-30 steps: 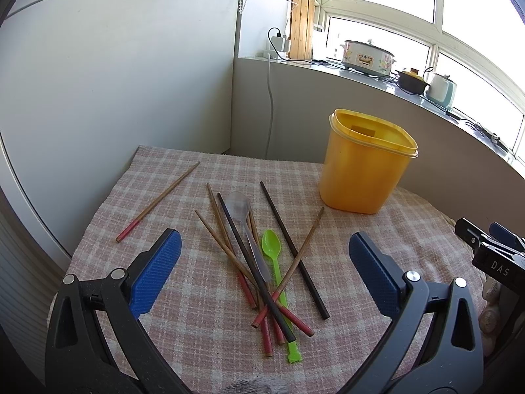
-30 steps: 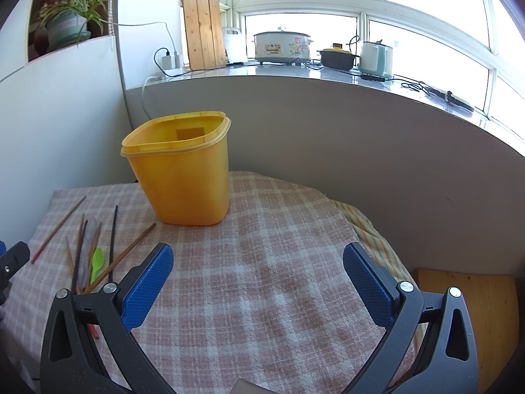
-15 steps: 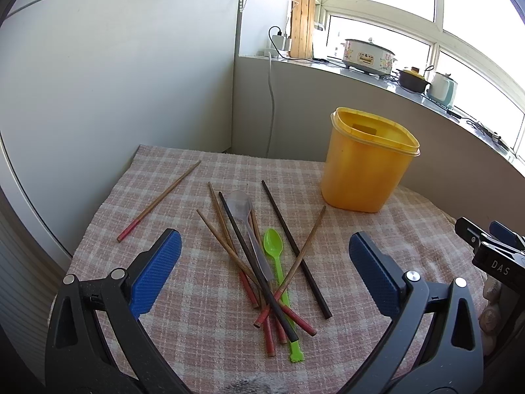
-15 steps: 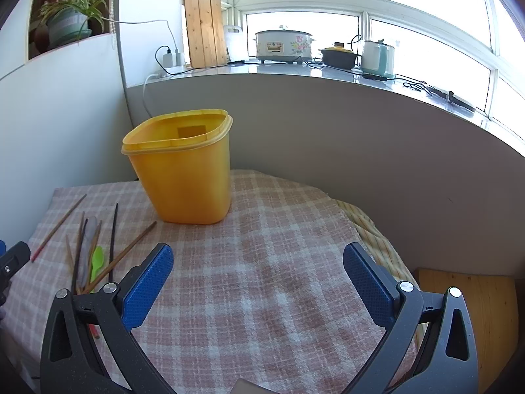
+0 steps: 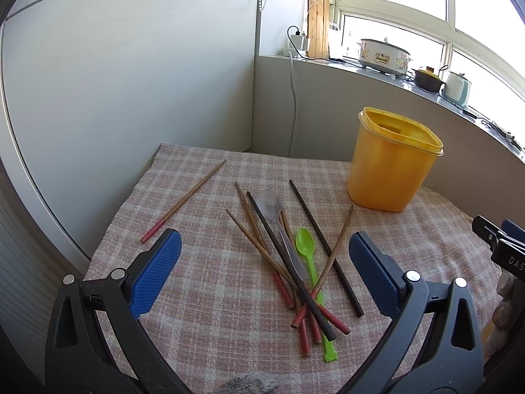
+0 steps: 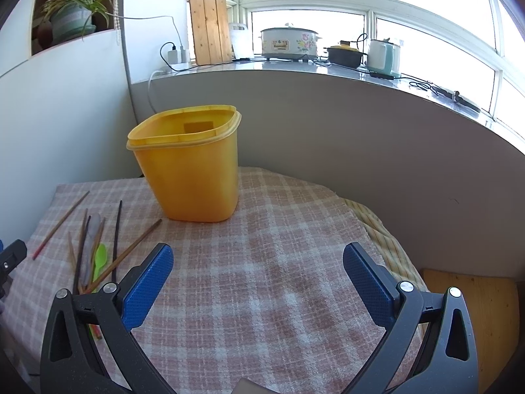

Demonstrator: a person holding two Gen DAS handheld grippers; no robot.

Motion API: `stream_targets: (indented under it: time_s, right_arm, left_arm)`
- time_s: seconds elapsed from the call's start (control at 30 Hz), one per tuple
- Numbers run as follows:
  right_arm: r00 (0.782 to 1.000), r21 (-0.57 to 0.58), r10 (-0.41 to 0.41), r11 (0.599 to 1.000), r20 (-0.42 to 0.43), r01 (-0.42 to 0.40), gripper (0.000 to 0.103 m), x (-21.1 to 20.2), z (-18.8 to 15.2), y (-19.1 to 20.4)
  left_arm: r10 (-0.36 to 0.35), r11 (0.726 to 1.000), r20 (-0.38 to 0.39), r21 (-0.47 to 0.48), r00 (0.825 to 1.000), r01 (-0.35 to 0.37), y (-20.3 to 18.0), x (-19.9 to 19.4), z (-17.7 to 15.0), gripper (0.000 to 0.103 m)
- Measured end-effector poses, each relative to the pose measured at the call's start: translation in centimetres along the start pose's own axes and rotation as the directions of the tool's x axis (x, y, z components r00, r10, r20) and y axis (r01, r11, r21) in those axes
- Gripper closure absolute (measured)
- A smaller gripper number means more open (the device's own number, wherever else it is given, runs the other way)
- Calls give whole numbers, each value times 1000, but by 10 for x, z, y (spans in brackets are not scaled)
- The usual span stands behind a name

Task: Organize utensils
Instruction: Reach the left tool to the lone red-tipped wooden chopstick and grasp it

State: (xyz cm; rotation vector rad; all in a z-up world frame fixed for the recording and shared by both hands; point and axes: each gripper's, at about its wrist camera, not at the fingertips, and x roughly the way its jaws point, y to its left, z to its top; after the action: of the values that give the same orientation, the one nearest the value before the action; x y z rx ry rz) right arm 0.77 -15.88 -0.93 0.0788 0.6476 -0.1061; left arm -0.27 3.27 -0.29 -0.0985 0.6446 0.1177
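Note:
A pile of utensils lies on the checked cloth: several brown chopsticks with red ends (image 5: 259, 239), two black chopsticks (image 5: 323, 246), a clear spoon (image 5: 274, 210) and a green spoon (image 5: 308, 256). One chopstick (image 5: 183, 200) lies apart to the left. A yellow container (image 5: 390, 161) stands upright at the back right, also seen in the right wrist view (image 6: 190, 167). My left gripper (image 5: 262, 269) is open and empty above the pile. My right gripper (image 6: 257, 279) is open and empty over bare cloth, right of the pile (image 6: 95, 252).
The table (image 6: 279, 262) sits in a corner against white walls. A windowsill behind holds a cooker (image 6: 288, 42), a pot and a kettle. A wooden surface (image 6: 469, 312) lies lower at the right. The right gripper's body (image 5: 502, 246) shows at the left view's right edge.
The left gripper has shifted slightly so the pile and container sit a little further right in its view. The right gripper has barely moved. Both stay open.

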Motion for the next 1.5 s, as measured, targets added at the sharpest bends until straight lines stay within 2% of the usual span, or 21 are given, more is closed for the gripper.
stream_targets:
  time_s: [0.17,0.3,0.4,0.5,0.57,0.63,0.73,0.9,0.97,1.07,1.17,1.37,1.5]
  right_arm:
    - [992,30,125,992,3,-125,1,5,-4,1]
    - [979,34,195,981,-53,-193,1,15,-6,10]
    - [960,34,259,966,-102,-257,1,22,-7,18]
    - [935,57,320,947,-153,-315,6,32,-8,24]
    - [914,72,362,932,-183,-355,11,38,-9,29]
    - [900,75,381,924,-210,-374,17,44,-10,34]
    - [877,71,417,908,-238,-412,23,49,-11,44]
    - [814,126,492,869,-307,-478,36,60,-7,58]
    - [800,143,501,864,-329,-482,41,67,-4,65]
    - [776,170,523,851,-353,-497,44,77,0,76]
    - [744,210,547,836,-383,-507,55,92,2,86]
    - [671,309,595,803,-442,-509,69,117,-2,99]
    - [647,357,611,792,-456,-496,73,128,-4,101]
  left_arm:
    - [39,999,-16,9,999,-39,23,4,-4,0]
    - [57,997,-20,55,998,-56,33,8,-8,0]
    - [35,995,-26,90,999,-32,39,13,-7,0]
    - [-12,995,-31,98,999,15,47,21,-1,7]
    - [-29,993,-41,112,999,34,52,29,5,18]
    - [-53,990,-63,125,997,61,57,39,13,23]
    - [-104,989,-121,89,987,115,70,61,23,40]
    - [-138,989,-191,34,972,147,93,95,35,59]
    - [-139,987,-212,48,967,153,97,103,38,62]
    - [-153,985,-265,38,952,169,106,118,43,62]
    - [-140,985,-306,56,942,165,110,132,46,65]
    - [-117,985,-392,69,913,156,116,164,46,69]
    - [-112,985,-428,74,897,158,117,180,44,75]
